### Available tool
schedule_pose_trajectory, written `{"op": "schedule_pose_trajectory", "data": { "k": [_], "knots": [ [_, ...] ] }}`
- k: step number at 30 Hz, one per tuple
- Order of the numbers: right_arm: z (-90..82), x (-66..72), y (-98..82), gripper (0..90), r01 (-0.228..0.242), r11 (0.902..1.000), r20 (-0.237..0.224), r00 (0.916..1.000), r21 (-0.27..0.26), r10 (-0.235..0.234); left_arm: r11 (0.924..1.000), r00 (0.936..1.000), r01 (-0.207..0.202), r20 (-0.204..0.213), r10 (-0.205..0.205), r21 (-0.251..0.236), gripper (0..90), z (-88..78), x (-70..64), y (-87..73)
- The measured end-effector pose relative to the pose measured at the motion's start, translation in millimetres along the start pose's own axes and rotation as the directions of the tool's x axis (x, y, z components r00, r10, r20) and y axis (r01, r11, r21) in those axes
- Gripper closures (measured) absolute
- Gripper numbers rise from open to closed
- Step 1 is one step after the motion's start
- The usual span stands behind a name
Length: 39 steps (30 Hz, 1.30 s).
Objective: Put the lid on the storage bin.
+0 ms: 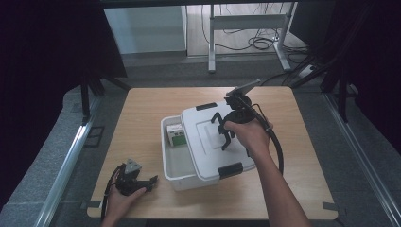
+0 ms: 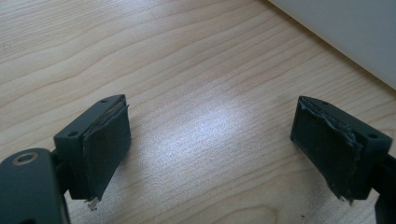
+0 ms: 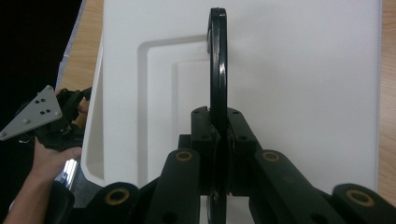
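Right gripper [image 1: 226, 135] clamped on black handle [image 3: 217, 60] of white lid [image 1: 208, 142], sitting askew over white bin [image 1: 176, 165] mid-counter, handle's long axis in line with jaws. Left gripper [image 2: 210, 140] gaping empty, resting on counter [image 1: 142, 118] just left of bin.

The white plastic lid [image 1: 213, 137] hid most of the white rectangular bin [image 1: 176, 166]; the small green-and-white box [image 1: 176, 135] inside was too small to read.

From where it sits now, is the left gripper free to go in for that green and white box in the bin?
Probably yes. The lid is shifted right, held by its handle in the right gripper, so the bin is uncovered over the small box. The left gripper rests open on the table beside the bin.
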State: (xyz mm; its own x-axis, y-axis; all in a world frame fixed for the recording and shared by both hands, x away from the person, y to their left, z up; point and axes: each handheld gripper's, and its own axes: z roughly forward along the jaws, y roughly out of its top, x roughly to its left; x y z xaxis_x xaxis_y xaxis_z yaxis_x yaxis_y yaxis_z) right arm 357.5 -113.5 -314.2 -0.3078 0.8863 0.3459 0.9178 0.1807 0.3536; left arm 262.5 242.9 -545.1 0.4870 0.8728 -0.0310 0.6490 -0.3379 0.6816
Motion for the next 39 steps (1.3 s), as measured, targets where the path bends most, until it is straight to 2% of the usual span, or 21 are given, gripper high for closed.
{"op": "schedule_pose_trajectory", "data": {
  "k": [11,18,22,33,39],
  "knots": [
    [9.7,12.6,1.3,84.8,-0.013,0.9999,0.0,0.9999,0.004,0.013,1.0,1.0,0.0,0.0,0.0,0.0,12.0,0.0,0.0,0.0],
    [20.2,23.5,9.0,84.8,-0.022,0.9997,0.01,0.9997,0.003,0.022,1.0,1.0,0.0,0.001,0.0,0.0,11.9,0.0,0.1,0.1],
    [24.1,28.0,10.0,84.8,-0.019,0.9998,-0.003,0.9998,0.002,0.019,1.0,1.0,-0.001,0.002,0.001,0.001,11.9,0.0,0.1,0.1],
    [28.1,34.1,11.0,84.8,-0.044,0.999,-0.017,0.9989,0.01,0.045,1.0,1.0,-0.001,0.001,0.001,-0.001,11.9,0.1,0.1,0.1],
    [33.6,42.1,14.8,84.8,-0.058,0.9983,-0.027,0.9979,0.008,0.059,1.0,1.0,-0.001,0.001,0.001,-0.001,11.9,0.1,0.1,0.1]
  ]
}}
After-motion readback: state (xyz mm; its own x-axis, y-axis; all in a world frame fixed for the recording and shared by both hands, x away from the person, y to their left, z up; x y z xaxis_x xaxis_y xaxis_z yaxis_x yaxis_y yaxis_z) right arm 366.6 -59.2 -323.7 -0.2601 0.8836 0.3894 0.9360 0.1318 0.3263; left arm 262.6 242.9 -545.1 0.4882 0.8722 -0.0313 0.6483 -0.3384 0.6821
